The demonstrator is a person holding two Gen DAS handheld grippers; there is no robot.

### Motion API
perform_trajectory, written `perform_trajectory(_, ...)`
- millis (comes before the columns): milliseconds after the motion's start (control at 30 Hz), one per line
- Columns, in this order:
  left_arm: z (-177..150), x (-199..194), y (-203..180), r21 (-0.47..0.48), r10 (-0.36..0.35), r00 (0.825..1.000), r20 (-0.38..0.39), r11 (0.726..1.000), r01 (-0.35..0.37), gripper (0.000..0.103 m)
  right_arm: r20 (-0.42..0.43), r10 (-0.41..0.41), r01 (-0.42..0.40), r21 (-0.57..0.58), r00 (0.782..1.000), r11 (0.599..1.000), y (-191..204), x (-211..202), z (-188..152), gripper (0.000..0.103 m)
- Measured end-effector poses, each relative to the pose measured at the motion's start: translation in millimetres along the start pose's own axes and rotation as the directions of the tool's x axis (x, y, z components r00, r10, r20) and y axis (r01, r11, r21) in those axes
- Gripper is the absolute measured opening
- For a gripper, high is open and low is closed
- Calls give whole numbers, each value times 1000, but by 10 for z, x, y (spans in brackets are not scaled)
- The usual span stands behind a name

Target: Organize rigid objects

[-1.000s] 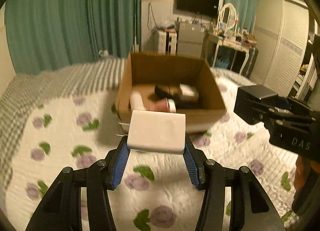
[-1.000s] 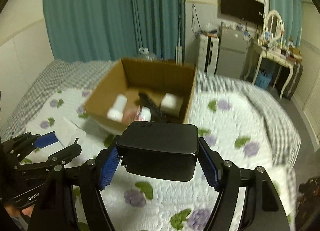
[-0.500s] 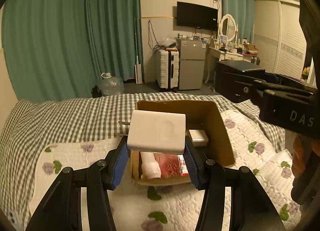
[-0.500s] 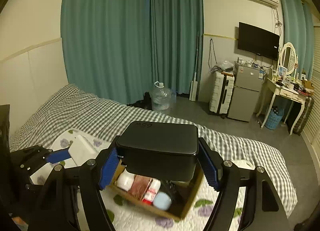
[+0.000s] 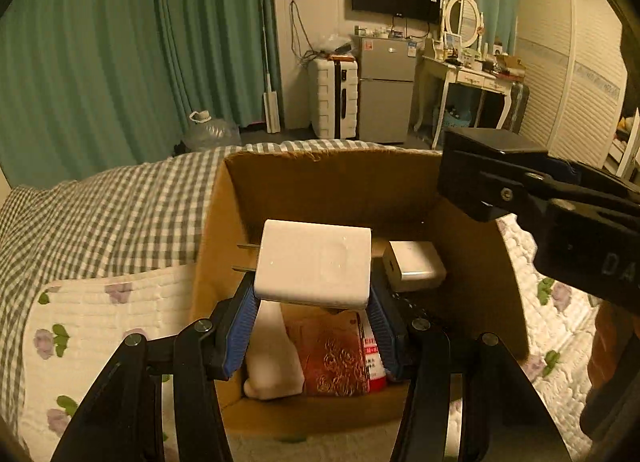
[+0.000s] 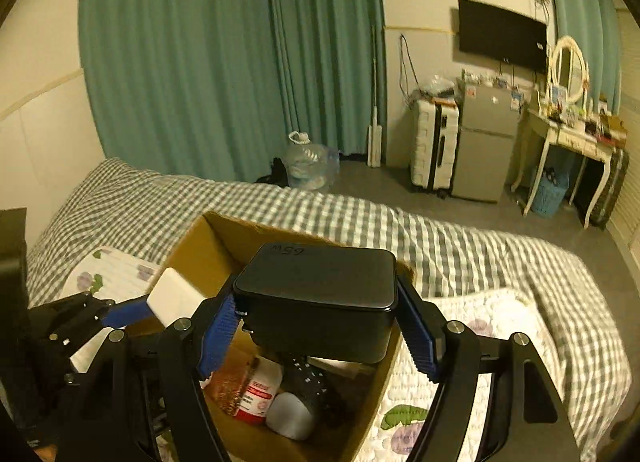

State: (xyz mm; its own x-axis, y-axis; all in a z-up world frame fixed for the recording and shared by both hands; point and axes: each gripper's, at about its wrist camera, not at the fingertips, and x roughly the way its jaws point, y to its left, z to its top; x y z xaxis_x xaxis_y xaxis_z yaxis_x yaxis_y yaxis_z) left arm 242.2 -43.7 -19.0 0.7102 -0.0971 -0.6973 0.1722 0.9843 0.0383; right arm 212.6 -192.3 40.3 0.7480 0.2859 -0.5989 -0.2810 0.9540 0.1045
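My left gripper (image 5: 312, 302) is shut on a white power adapter (image 5: 314, 264) with two prongs on its left, held over the open cardboard box (image 5: 328, 181) on the bed. My right gripper (image 6: 320, 326) is shut on a black rectangular box (image 6: 320, 294) and holds it above the same cardboard box (image 6: 200, 246). The black box also shows at the right of the left wrist view (image 5: 492, 177). The white adapter shows at the left of the right wrist view (image 6: 174, 296). Inside the cardboard box lie a white bottle (image 5: 272, 358), a red packet (image 5: 332, 354), a white cube (image 5: 414, 266) and a black remote (image 6: 312, 386).
The box sits on a bed with a flowered white quilt (image 5: 104, 318) and a checked blanket (image 6: 460, 246). Beyond the bed stand a water jug (image 6: 308, 161), a white suitcase (image 6: 434, 141), a small fridge (image 6: 486, 145) and a dressing table (image 6: 572, 133).
Both grippers have come down and forward over the cardboard box with their objects still held. The box now fills the lower middle of both views.
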Motion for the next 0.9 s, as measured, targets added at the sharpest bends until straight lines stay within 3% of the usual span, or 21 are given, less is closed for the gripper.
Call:
perform_trajectory(200, -18, 125, -24, -12, -15, 1000, -10, 1000, 15, 56, -19, -12, 13, 18, 1000, 1000, -123, 89, -62, 72)
perform_trajectory(333, 5, 44, -46, 19, 31, 999, 19, 999, -31, 63, -20, -16, 16, 22, 1000, 1000, -145, 87, -71, 72)
perform_trajectory(567, 61, -73, 176, -19, 65, 997, 36, 998, -64, 65, -32, -8, 8, 17, 999, 1000, -106, 137, -69, 69)
perform_trajectory(900, 35, -80, 345, -33, 90, 995, 54, 996, -88, 66, -76, 36, -36, -8, 996, 999, 91, 597, -133, 69)
